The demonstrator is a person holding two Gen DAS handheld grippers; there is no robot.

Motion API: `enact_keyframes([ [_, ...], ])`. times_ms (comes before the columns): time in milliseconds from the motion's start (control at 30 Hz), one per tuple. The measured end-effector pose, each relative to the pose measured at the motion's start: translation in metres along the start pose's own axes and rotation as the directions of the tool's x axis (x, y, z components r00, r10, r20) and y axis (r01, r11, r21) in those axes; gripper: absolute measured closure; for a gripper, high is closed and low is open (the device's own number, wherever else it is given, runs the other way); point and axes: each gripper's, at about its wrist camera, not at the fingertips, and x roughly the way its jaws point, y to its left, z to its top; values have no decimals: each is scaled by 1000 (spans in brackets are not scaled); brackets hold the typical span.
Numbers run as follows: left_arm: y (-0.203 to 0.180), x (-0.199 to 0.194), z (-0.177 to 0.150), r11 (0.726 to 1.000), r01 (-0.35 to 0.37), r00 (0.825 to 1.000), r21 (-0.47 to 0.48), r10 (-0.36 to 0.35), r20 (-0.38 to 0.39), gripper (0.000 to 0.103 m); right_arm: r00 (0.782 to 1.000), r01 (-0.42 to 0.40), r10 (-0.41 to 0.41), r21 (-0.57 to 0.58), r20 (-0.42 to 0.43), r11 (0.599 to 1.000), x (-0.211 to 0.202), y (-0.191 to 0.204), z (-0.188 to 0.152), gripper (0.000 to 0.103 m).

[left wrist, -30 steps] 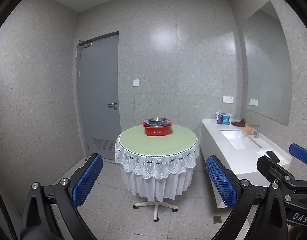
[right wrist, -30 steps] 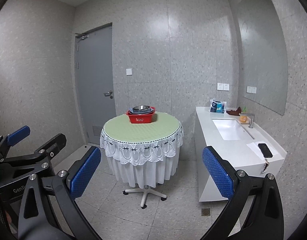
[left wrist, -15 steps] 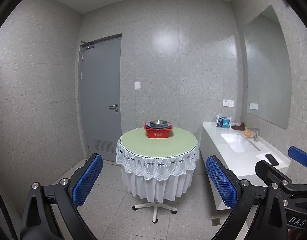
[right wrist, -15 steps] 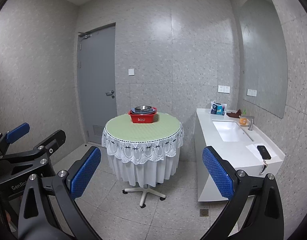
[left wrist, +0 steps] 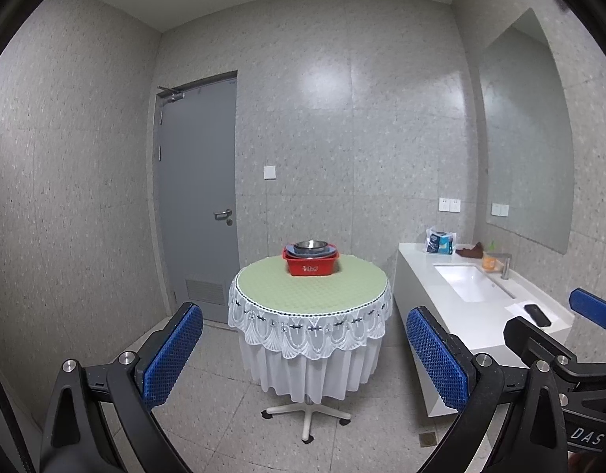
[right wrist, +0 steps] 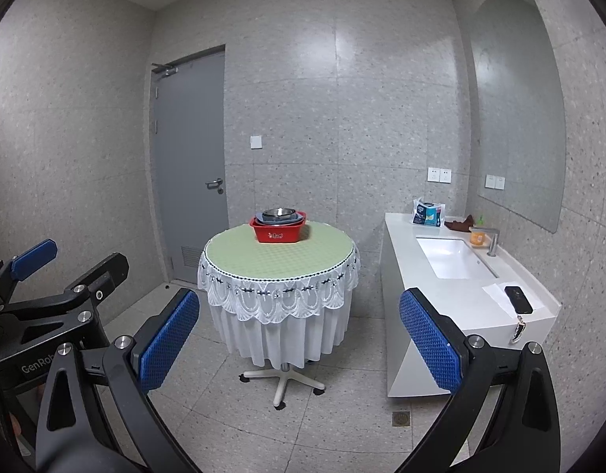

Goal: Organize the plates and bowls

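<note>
A red basin stands at the far side of a round table with a green top and white lace cloth. A stack of bluish plates with a metal bowl on top sits in it. The basin, bowl and table also show in the right wrist view. My left gripper is open and empty, well short of the table. My right gripper is open and empty, also well back. Each gripper shows at the edge of the other's view.
A white counter with a sink runs along the right wall, holding a phone, a tissue pack and a faucet. A grey door is at the back left. A floor drain lies near the counter base.
Both wrist views have tilted slightly, so the table and basin sit a little differently in frame. Both grippers stay open and empty.
</note>
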Motion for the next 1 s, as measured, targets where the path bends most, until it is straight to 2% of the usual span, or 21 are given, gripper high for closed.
enact_keyframes([
  [1000, 9, 15, -6, 1000, 5, 1000, 8, -5, 7, 1, 1000, 0, 0, 4, -6, 1000, 0, 2, 2, 0],
])
